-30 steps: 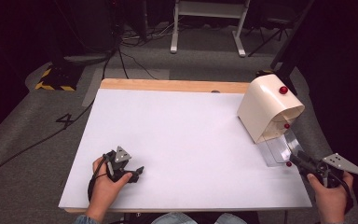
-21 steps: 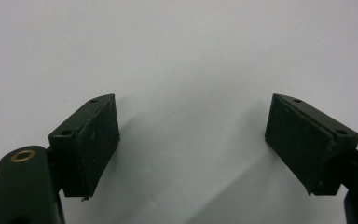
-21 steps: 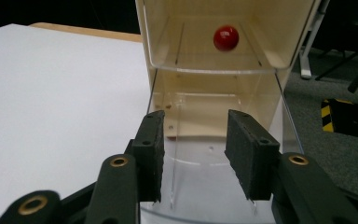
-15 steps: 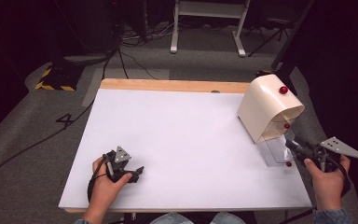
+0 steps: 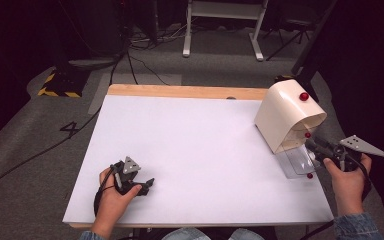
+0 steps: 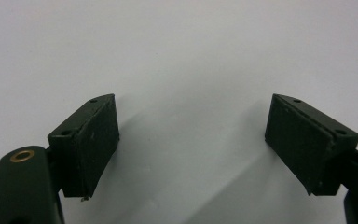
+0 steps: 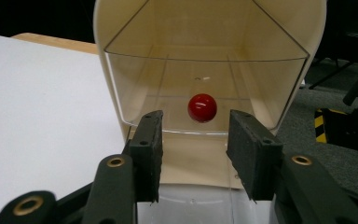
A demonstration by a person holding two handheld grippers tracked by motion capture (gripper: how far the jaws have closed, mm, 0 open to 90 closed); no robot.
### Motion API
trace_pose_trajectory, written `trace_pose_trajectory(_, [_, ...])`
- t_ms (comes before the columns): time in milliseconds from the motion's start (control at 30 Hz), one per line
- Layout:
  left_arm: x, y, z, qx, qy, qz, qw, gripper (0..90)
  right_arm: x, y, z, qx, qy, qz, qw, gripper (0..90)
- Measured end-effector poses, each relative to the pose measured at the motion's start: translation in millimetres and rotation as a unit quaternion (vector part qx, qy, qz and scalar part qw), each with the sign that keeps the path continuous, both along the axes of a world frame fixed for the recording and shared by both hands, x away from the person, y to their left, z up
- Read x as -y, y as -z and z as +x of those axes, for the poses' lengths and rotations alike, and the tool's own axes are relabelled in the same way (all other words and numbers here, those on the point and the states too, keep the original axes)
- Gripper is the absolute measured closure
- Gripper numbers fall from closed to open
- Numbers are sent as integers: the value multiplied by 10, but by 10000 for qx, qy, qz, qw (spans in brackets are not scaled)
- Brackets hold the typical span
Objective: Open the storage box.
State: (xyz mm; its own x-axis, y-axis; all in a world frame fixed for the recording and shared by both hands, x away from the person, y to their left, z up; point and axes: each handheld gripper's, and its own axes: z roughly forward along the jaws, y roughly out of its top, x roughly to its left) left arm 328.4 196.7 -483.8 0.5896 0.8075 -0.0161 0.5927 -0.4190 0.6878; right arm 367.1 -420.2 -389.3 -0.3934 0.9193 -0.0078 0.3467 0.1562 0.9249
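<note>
My left gripper [image 5: 147,183] rests low on the white tabletop [image 5: 195,150], jaws spread wide and empty. At the right edge stands the cream, dome-topped plastic box [image 5: 285,117] with a clear front flap [image 7: 205,88]. My right gripper [image 7: 196,156] points at that flap's round red knob [image 7: 202,108], jaws partly parted, not touching it.

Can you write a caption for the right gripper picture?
Open right gripper lines up on the red knob of a cream box.
</note>
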Motion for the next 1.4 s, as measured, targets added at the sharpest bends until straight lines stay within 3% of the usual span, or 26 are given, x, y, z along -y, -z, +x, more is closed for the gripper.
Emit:
trace_pose_trajectory(167, [-1,-1,2,-3,4,4,10000,177,-2,14,70,31,43,-34,10000,603])
trace_pose_trajectory(433, [0,3,-4,9,1,-16,10000,177,-29,56,162,34,-17,-9,10000,731])
trace_pose_trajectory(767, [-2,3,-4,16,14,-1,10000,177,-8,60,159,42,-38,30,10000,742])
trace_pose_trajectory(1400, [0,-1,2,-6,6,1,10000,176,174,50,-382,93,11,145,9999,742])
